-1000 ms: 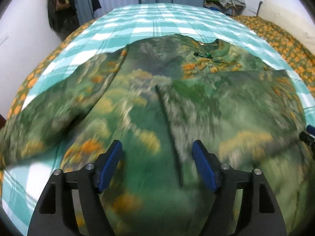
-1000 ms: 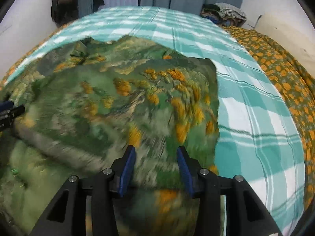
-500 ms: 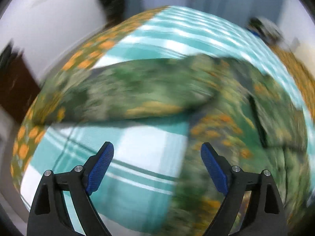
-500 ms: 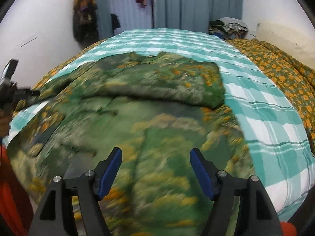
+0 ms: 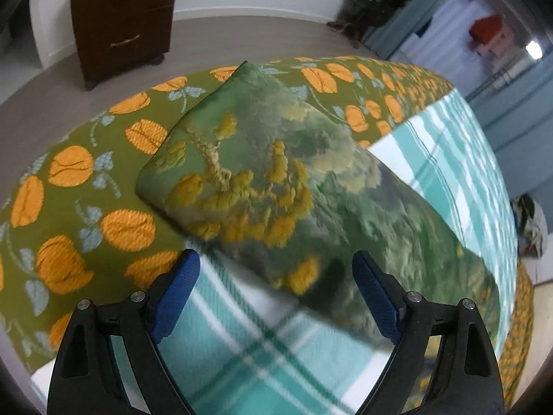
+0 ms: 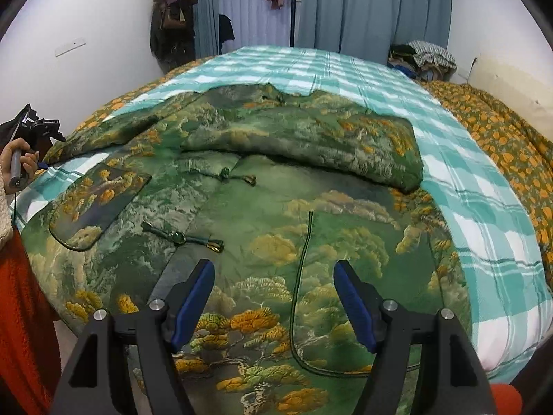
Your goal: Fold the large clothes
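A large green jacket [image 6: 276, 214] with yellow tree print lies front-up on the bed. Its right sleeve [image 6: 311, 138] is folded across the chest. Its left sleeve [image 5: 262, 173] stretches out flat toward the bed's left edge, its cuff resting on the orange-patterned cover. My left gripper [image 5: 276, 294] is open and empty, hovering just above that sleeve near the cuff. My right gripper [image 6: 273, 297] is open and empty above the jacket's lower front, near a pocket seam. The left gripper also shows in the right wrist view [image 6: 34, 131], held in a hand at far left.
The bed has a teal plaid sheet [image 6: 466, 214] over an olive cover with orange print [image 5: 86, 207]. A dark wooden drawer unit [image 5: 121, 17] stands on the floor beyond the bed's left edge. Piled clothes [image 6: 425, 58] lie at the far end. Curtains hang behind.
My left gripper has swung left from the jacket's body out to the left sleeve's cuff. My right gripper has let go of the folded right sleeve, opened, and pulled back to the hem.
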`<state>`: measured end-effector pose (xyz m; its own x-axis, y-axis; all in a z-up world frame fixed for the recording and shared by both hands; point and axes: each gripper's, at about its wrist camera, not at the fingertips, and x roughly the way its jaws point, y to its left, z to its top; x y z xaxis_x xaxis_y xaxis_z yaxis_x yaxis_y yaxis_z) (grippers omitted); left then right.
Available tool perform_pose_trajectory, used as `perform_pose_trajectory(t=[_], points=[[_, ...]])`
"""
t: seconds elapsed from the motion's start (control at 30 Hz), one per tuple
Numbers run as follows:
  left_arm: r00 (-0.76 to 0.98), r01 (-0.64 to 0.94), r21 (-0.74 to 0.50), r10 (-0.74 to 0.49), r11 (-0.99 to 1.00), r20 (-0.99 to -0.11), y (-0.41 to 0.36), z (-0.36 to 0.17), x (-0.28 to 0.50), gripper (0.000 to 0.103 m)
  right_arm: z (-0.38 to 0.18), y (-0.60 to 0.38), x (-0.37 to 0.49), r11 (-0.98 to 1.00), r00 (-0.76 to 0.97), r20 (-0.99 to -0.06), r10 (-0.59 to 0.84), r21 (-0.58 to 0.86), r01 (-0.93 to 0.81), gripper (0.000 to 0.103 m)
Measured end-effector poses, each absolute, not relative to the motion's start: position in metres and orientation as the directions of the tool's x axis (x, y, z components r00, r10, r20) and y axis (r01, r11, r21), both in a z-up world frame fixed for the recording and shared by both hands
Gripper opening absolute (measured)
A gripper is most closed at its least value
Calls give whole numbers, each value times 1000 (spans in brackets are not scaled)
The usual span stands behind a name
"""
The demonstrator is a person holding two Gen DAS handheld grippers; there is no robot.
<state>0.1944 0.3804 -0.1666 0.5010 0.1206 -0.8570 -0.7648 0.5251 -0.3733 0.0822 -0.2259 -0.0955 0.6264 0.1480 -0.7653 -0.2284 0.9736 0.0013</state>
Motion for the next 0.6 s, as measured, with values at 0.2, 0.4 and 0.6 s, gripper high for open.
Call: perform_pose_trajectory(t=[0.2,0.4,0.6], points=[[527,-775,-407,138,484,-839,389,-173,205,16,-102,-218,83,969,614,-774,154,-4,-248,73],[546,-722,-277,275,634,-792,351,-117,203,9,-106,-219,83,968,606,-776,173,22,-248,73],[730,-436,-20,340,900,-592,217,-12,224,9,-100,-224,81,970,638,-746,193,47,-239,73]])
